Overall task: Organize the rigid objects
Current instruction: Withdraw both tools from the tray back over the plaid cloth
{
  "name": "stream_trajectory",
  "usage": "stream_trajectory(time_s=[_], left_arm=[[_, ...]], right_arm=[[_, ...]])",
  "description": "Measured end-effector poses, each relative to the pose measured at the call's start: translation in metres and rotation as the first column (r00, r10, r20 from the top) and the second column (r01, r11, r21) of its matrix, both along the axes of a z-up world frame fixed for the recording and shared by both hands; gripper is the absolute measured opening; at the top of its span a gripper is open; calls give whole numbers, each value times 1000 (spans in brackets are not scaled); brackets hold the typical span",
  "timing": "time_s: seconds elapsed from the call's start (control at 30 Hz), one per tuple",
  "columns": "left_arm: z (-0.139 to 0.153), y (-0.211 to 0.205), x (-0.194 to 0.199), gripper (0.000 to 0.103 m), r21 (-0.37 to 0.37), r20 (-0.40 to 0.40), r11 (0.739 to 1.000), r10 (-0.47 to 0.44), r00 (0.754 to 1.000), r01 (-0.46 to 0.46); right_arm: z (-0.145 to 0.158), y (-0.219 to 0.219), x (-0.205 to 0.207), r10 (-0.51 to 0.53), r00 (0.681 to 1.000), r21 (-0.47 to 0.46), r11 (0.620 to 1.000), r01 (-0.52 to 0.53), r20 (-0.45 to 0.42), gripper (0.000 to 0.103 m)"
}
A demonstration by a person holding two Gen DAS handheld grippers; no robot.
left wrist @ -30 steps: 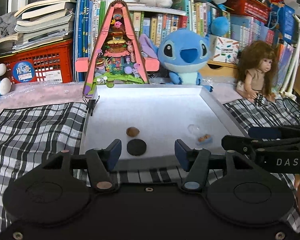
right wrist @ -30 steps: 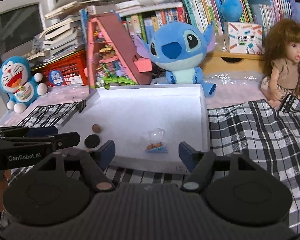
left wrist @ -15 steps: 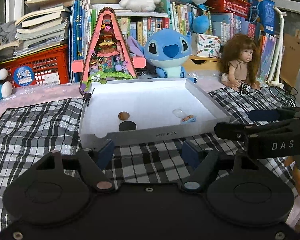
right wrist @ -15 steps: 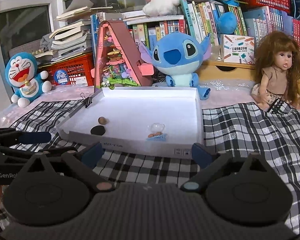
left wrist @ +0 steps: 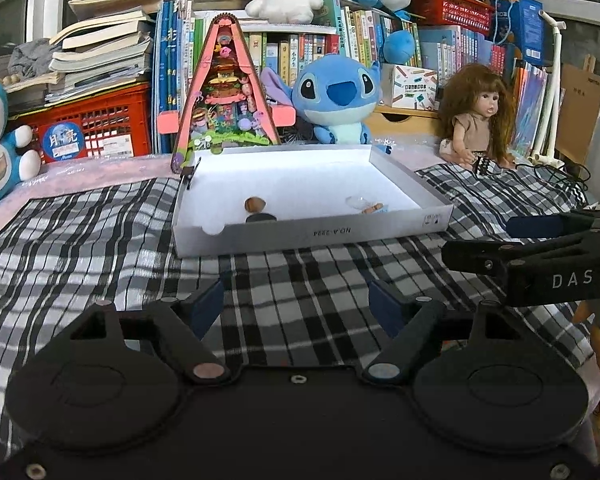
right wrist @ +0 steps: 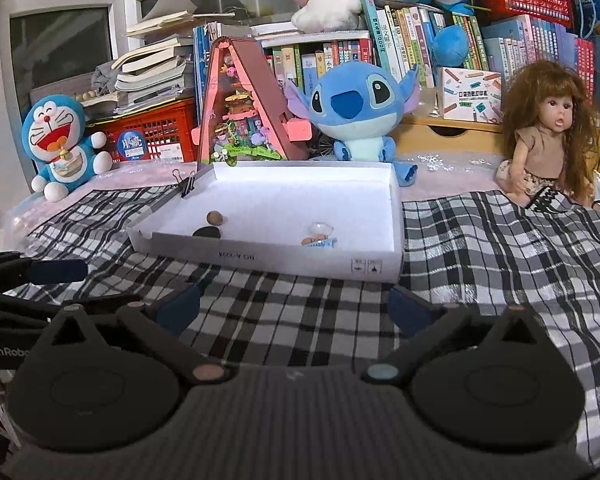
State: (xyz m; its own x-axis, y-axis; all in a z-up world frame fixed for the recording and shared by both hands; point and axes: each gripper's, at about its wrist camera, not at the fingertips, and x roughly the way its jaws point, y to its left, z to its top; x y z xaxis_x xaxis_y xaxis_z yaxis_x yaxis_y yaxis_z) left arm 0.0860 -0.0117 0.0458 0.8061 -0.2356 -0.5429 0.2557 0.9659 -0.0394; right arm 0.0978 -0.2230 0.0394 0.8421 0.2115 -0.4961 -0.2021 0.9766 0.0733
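Left claw (left wrist: 296, 304) jaws opening, right claw (right wrist: 294, 308) spread wide, both empty above black-and-white checked cloth (left wrist: 308, 280). Small brown nut (left wrist: 255, 203), black disc (left wrist: 260, 218), clear capsule (right wrist: 320, 229) sit inside shallow white cardboard tray (right wrist: 284, 258), likely already sorted.

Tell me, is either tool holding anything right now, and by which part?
Nothing is held. The left tool, jaws opening, and the right tool frame only checked cloth.

A home playroom: plush toys (right wrist: 358, 110), doll (right wrist: 548, 142), crammed bookshelves (left wrist: 440, 52).
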Motion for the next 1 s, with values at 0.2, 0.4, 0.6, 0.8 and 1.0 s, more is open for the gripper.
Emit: stream_trajectory(time_s=[0.2, 0.4, 0.6, 0.8, 1.0], left_arm=[[-9, 4, -17, 79, 3, -3, 1000, 12, 1000, -12], [-16, 7, -30, 79, 2, -8, 1000, 21, 1000, -21], [-20, 8, -42, 79, 7, 0, 1000, 25, 1000, -25], [-23, 9, -54, 79, 19, 7, 999, 32, 999, -32], [-28, 9, -65, 79, 26, 11, 999, 34, 999, -34]], right_arm=[[-6, 0, -15, 0, 1000, -17, 1000, 0, 12, 103], [-15, -1, -27, -12, 1000, -14, 1000, 12, 2, 103], [-22, -2, -40, -26, 1000, -23, 999, 26, 8, 103], [-28, -3, -51, -38, 999, -26, 999, 38, 19, 103], [-31, 0, -62, -35, 998, -55, 998, 38, 48, 103]])
